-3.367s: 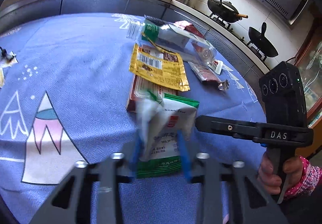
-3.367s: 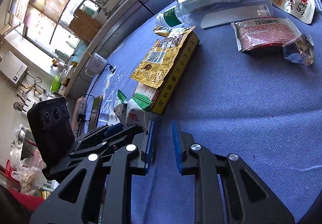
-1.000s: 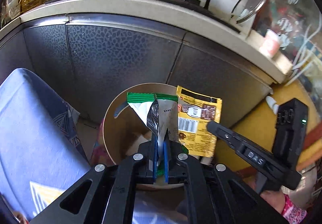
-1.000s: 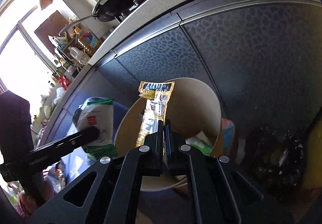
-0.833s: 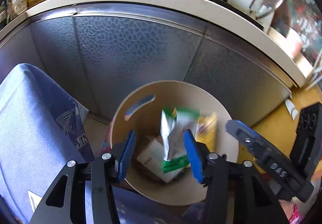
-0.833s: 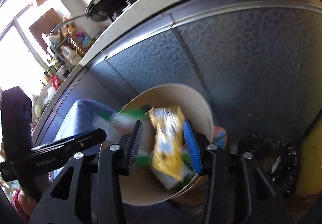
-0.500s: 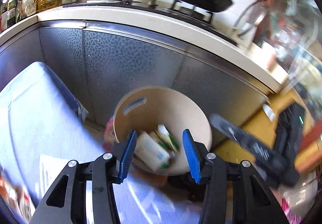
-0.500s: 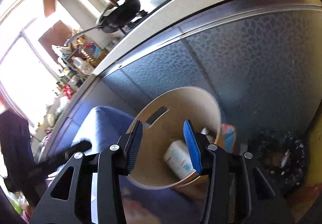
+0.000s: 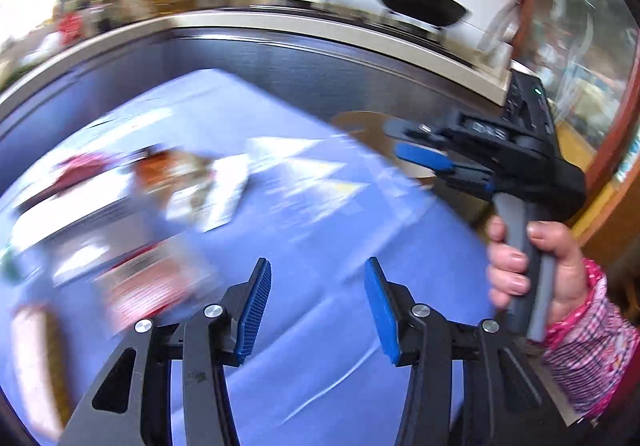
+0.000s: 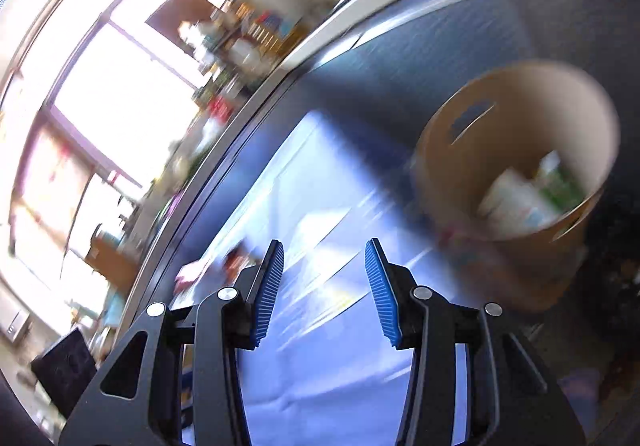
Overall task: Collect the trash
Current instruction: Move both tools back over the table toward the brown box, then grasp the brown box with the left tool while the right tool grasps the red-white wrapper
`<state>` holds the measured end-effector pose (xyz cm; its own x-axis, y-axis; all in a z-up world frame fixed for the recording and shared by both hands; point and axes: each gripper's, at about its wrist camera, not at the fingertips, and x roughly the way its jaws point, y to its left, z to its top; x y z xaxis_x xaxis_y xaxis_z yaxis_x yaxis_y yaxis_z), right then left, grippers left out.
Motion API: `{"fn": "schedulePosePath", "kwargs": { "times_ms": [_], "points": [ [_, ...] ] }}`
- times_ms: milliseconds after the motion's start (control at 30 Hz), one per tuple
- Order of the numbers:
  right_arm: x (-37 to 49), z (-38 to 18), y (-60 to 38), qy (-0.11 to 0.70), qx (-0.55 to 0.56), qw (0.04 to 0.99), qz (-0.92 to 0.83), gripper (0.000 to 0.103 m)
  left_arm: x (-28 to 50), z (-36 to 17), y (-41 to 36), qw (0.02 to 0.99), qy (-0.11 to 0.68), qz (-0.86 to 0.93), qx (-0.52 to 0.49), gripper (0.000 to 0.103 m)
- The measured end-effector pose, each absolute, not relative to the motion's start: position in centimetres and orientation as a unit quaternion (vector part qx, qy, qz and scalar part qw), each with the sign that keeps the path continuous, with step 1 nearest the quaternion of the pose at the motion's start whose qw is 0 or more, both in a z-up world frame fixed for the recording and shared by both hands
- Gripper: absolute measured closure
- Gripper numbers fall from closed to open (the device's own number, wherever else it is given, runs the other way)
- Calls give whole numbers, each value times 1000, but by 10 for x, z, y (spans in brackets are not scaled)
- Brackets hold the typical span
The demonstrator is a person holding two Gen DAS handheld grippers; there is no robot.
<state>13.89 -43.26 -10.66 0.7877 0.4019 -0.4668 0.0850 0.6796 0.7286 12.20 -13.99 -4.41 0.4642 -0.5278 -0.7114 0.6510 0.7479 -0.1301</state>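
Left wrist view, surroundings: the blue-clothed surface [image 9: 320,213] fills the middle; blurred trash wrappers [image 9: 132,205] lie on it at the left, none between the fingers. Two black woks [image 9: 416,3] sit on the stove behind the dark cabinet front.
Left wrist view, bin: only a tan edge of the bin [image 9: 360,121] shows past the surface's far corner, behind the other tool.
Left wrist view, gripper: the left gripper [image 9: 316,306] has just been opening; its jaws stand apart, empty, over bare cloth.
Left wrist view, other hand: the right gripper [image 9: 404,143] is held in the right hand [image 9: 536,266], blue pads apart.
Right wrist view, surroundings: bright windows at the left, a cluttered counter above.
Right wrist view, bin: the round bin stands beside the surface's edge, blurred packets [image 10: 520,197] inside it.
Right wrist view, gripper: the right gripper's jaws are parted with nothing between them.
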Motion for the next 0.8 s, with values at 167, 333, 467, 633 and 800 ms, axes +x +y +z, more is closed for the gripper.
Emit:
{"fn": "schedulePosePath", "kwargs": {
  "times_ms": [167,333,467,633,800],
  "points": [
    [154,-123,-365,368,386,832,151,60,122,-35,-34,895,379,-230,39,35],
    [164,-133,-320,406,387,809,174,60,133,-39,35,917,377,-123,27,24],
    [172,-138,-302,425,382,803,169,61,146,-49,60,915,388,-107,7,20],
    [180,-139,-286,428,383,803,159,60,157,-60,64,913,393,-110,9,14],
    [194,-137,-272,428,365,811,159,61,165,-73,61,910,399,-114,11,14]
  ]
}}
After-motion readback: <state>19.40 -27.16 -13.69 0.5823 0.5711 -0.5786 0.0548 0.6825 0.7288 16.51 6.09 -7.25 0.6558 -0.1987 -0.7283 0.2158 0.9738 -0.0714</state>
